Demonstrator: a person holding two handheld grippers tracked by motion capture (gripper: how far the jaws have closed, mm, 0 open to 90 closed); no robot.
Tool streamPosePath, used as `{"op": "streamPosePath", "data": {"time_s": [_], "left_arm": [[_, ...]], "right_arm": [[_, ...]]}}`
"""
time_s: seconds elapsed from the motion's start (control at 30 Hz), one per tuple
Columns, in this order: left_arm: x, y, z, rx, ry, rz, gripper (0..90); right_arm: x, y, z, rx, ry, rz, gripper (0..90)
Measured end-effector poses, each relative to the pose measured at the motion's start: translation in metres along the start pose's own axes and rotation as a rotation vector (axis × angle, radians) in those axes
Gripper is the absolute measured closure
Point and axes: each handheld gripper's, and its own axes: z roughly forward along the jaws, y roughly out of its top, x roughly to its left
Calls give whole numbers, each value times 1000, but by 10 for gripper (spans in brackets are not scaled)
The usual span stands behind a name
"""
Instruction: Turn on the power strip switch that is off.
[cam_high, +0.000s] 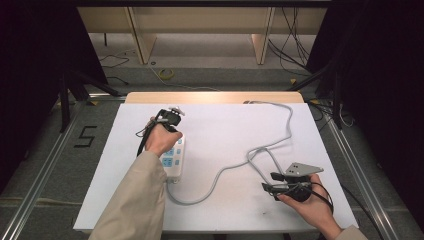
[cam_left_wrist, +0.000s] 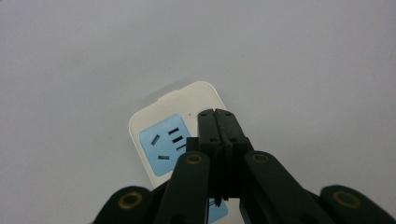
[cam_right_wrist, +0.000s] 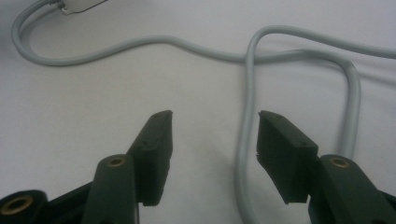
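A white power strip (cam_high: 176, 158) with blue sockets (cam_left_wrist: 163, 144) lies on the left of the white table (cam_high: 225, 125). Its grey cable (cam_high: 220, 176) snakes right, loops and runs to the far edge. My left gripper (cam_high: 172, 127) points down at the strip's far end. In the left gripper view its jaws (cam_left_wrist: 215, 115) are shut together with nothing between them, tips over the strip (cam_left_wrist: 187, 100) beside the last socket; whether they touch it I cannot tell. My right gripper (cam_high: 267, 186) is open at the near right. The cable loop (cam_right_wrist: 247, 93) runs between its jaws (cam_right_wrist: 215, 119), untouched.
The table stands on a grey floor with metal rails on both sides. A black "5" mark (cam_high: 86, 136) is on the floor at left. Wooden furniture legs (cam_high: 140, 35) and loose cables (cam_high: 165, 74) lie beyond the far edge.
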Motion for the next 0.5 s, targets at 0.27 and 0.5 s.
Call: {"op": "streamPosePath", "data": {"time_s": [0.27,0.5], "left_arm": [[3,1,5,5,10,-16,897],[3,2,11,15,16,-22,897]], "right_arm": [[0,0,0,2,1,-4,465],[0,0,0,0,0,0,465]]}}
